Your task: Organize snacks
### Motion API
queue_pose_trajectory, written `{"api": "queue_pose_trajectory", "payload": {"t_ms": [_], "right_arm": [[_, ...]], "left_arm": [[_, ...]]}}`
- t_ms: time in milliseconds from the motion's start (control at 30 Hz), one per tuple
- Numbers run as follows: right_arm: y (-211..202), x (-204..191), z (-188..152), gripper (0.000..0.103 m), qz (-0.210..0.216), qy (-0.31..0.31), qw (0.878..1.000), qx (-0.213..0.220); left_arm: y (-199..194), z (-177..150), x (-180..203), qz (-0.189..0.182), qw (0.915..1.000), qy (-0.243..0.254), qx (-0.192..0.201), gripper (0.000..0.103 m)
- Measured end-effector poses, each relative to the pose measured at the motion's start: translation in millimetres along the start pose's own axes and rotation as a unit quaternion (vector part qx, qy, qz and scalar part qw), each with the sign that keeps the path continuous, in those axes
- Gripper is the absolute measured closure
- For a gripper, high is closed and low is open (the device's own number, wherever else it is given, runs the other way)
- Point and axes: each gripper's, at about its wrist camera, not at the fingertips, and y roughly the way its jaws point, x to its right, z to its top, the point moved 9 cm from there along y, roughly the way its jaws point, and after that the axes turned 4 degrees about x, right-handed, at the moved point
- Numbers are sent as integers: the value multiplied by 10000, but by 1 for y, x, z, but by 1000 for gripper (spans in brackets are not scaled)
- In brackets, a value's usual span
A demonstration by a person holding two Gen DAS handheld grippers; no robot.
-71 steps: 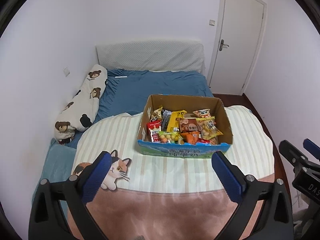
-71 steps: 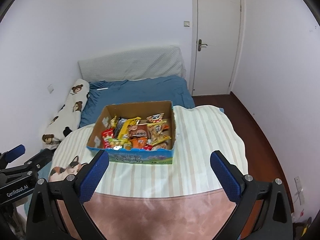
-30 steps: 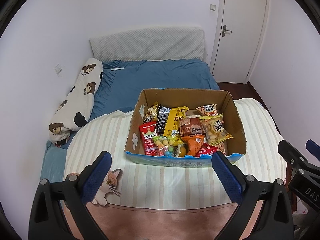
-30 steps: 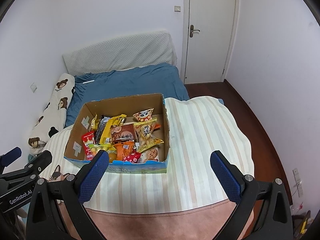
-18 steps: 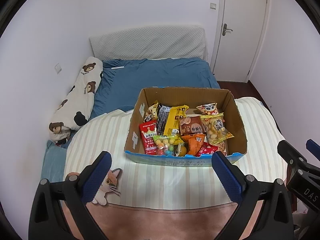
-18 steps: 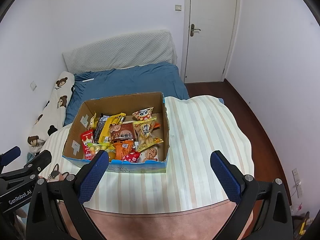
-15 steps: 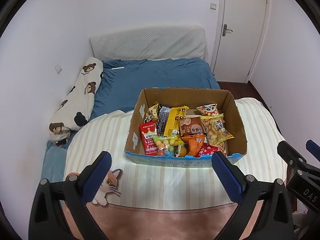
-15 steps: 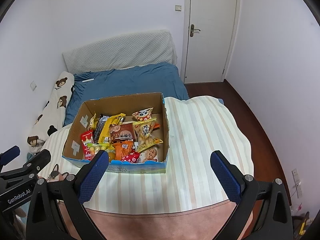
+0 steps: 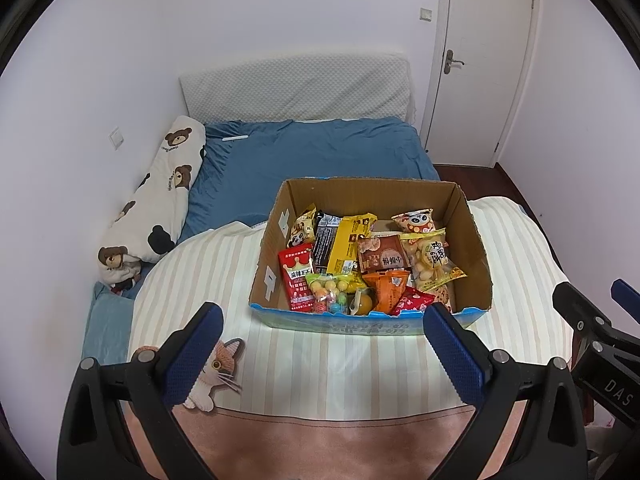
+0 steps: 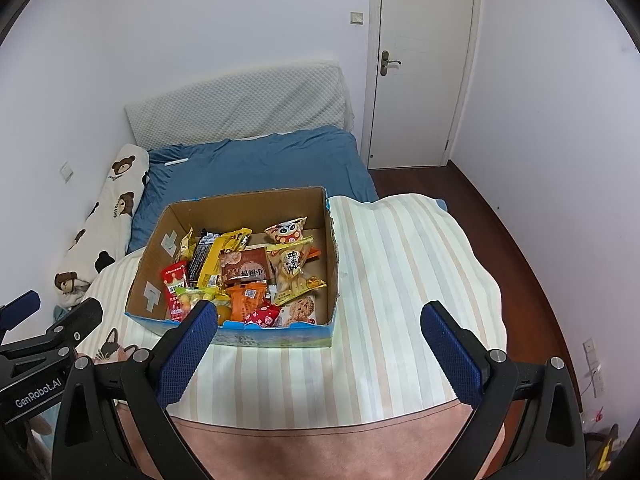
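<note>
An open cardboard box point(image 9: 472, 236) point(image 10: 334, 256) sits on a striped blanket, filled with several snack packets: a red packet point(image 9: 298, 278), a yellow one point(image 9: 349, 242), a brown one point(image 9: 382, 254), an orange one point(image 9: 386, 290) and a bag of round crackers point(image 9: 430, 258). My left gripper point(image 9: 322, 354) hovers open above the blanket just in front of the box, holding nothing. My right gripper point(image 10: 318, 354) is open too, over the box's front right corner, with its left finger overlapping the near wall.
The striped blanket point(image 9: 340, 364) point(image 10: 400, 280) with a cat print point(image 9: 214, 372) covers the bed's near part; blue sheet point(image 9: 312, 160) and a bear-print bolster point(image 9: 160, 200) lie beyond. A white door point(image 10: 420, 68) and wood floor point(image 10: 516, 256) are to the right.
Both grippers have moved forward and looked down toward the box, which now appears larger and closer. Nothing has been grasped; the jaws stayed wide.
</note>
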Motion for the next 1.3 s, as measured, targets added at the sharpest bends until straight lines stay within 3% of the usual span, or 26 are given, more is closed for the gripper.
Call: {"api": "queue_pose_trajectory", "payload": {"t_ms": [1300], "right_arm": [[-11,-5,4,0,70,20,10000,10]], "left_arm": [[-6,3,0,36,10000,33,26,0]]}}
